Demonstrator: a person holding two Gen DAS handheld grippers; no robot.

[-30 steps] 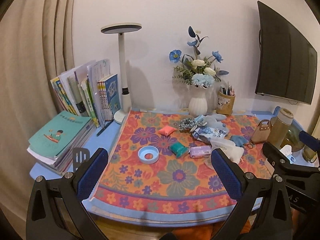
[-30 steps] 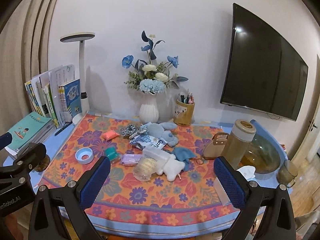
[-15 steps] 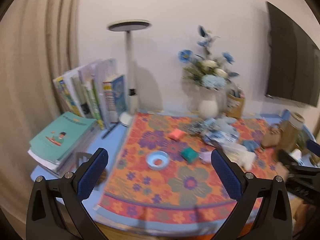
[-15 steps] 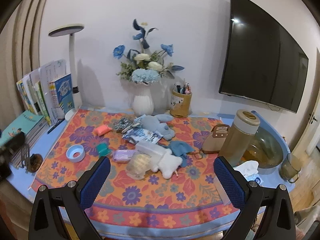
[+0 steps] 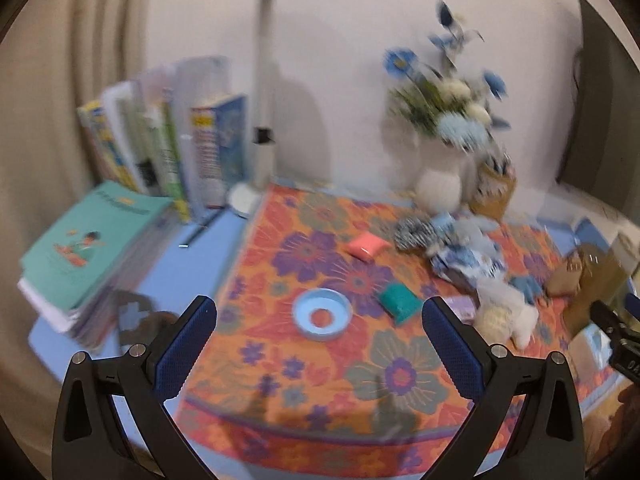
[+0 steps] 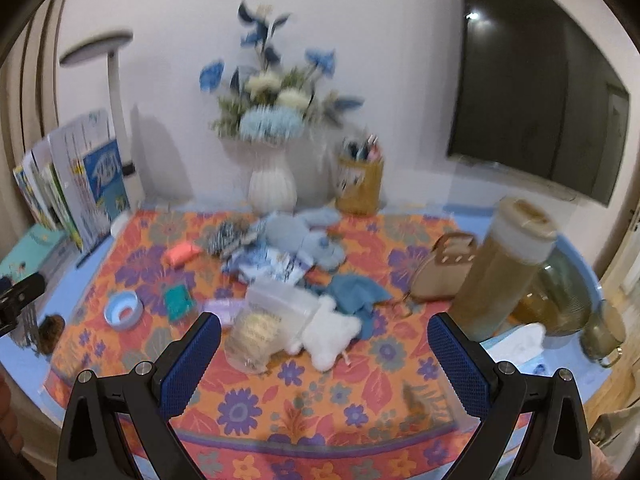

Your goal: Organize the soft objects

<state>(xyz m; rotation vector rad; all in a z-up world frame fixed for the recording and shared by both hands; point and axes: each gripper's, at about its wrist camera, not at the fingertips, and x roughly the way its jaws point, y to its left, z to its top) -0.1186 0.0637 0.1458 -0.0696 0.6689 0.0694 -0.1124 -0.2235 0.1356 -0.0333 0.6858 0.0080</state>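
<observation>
Soft things lie scattered on a floral cloth [image 6: 280, 392]: a white plush [image 6: 332, 332], a blue cloth [image 6: 356, 292], a grey-blue plush [image 6: 304, 236], a clear bag with a yellowish puff [image 6: 260, 328], a pink pad [image 5: 366, 246], a teal pad [image 5: 400, 302] and a patterned scrunchie [image 5: 412, 232]. My left gripper [image 5: 320, 340] hovers open above the cloth's near left part, over a blue ring dish [image 5: 322, 316]. My right gripper [image 6: 324, 356] is open in front of the bag and white plush. Neither holds anything.
Books [image 5: 168, 152] stand and lie at the left beside a lamp [image 5: 264, 80]. A white vase with flowers [image 6: 272, 184] and a pen cup [image 6: 360, 188] stand at the back. A tan bottle [image 6: 504, 264], small bag [image 6: 444, 268] and glass bowl [image 6: 560, 300] crowd the right.
Both grippers have moved forward and down toward the table, so the objects look larger. The left view has swung left toward the books. Both frames are blurred by motion.
</observation>
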